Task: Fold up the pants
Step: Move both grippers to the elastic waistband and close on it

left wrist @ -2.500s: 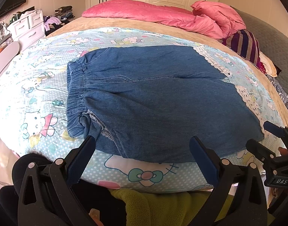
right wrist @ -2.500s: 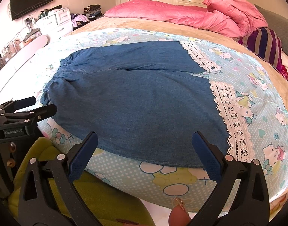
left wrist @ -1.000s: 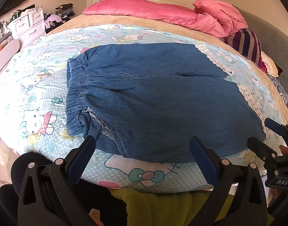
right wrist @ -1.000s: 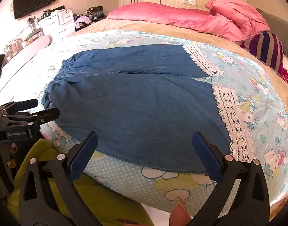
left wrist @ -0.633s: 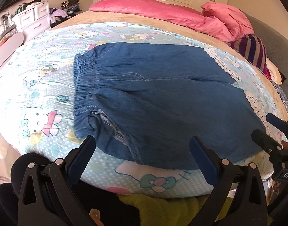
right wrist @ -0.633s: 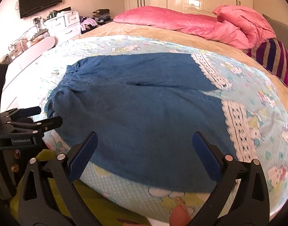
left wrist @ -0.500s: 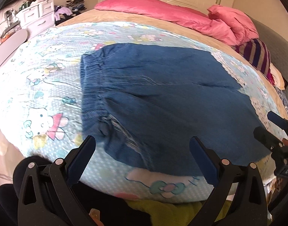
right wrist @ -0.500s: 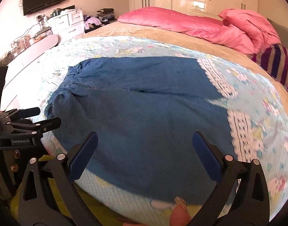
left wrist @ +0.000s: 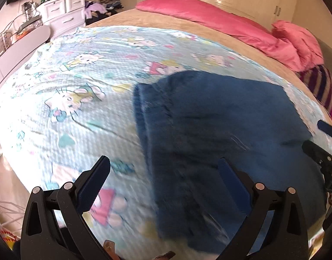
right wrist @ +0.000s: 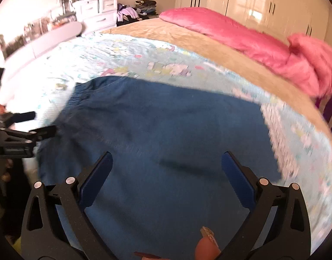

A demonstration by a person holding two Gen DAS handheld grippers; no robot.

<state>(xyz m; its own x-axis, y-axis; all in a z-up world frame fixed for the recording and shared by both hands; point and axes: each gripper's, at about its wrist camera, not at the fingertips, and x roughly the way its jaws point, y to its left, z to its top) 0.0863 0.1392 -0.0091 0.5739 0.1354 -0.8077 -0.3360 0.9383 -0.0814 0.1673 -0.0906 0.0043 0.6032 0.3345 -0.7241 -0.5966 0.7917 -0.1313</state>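
Observation:
Blue denim pants (left wrist: 220, 130) lie flat on a Hello Kitty sheet (left wrist: 79, 99) on the bed, elastic waistband to the left, legs with white lace hems running right. They also fill the right wrist view (right wrist: 166, 134). My left gripper (left wrist: 163, 173) is open and empty above the waistband's near corner. My right gripper (right wrist: 166, 164) is open and empty over the near pant leg. Each gripper shows at the edge of the other's view: the right one (left wrist: 324, 143) and the left one (right wrist: 25, 125). Both views are motion-blurred.
A pink duvet (left wrist: 220, 21) and a striped cushion (left wrist: 319, 84) lie at the far side of the bed. White drawers (left wrist: 61, 10) with clutter stand at the far left, wardrobes (right wrist: 263, 2) along the back wall. A tan blanket (right wrist: 187, 34) covers the far bed.
Both grippers have swung left and moved forward over the bed. The pants now sit further right in the left view and closer under the right gripper. The pants themselves have not moved.

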